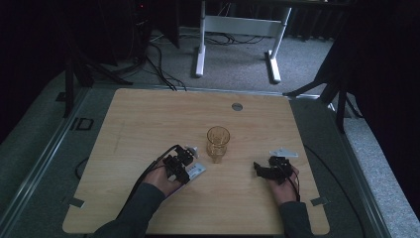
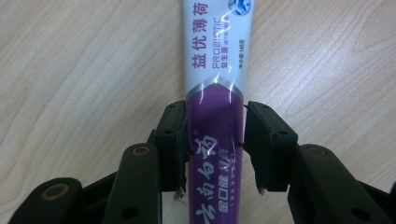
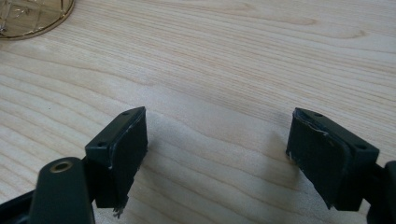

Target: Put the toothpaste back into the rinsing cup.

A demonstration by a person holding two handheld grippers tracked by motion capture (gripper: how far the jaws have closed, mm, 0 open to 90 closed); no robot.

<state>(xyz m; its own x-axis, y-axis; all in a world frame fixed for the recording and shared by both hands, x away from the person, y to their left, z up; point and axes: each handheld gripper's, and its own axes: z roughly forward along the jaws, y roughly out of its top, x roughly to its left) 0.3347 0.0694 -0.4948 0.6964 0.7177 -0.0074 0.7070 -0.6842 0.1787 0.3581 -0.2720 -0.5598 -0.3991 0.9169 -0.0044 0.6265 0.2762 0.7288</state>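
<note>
The left gripper [image 2: 214, 149] is pinching the purple end of a toothpaste tube [image 2: 215, 88], its jaws pressing on both sides of it; the tube is lying flat on the wooden table [image 1: 148, 119], its white end pointing away from the jaws. The right gripper [image 3: 217, 154] is resting low over bare wood with its jaws spread wide and nothing between them. An amber glass [image 1: 218, 142] is standing upright between the two grippers, just beyond them

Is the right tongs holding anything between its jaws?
No, the right tongs stands wide open, with bare wooden table between its two black jaws.
</note>
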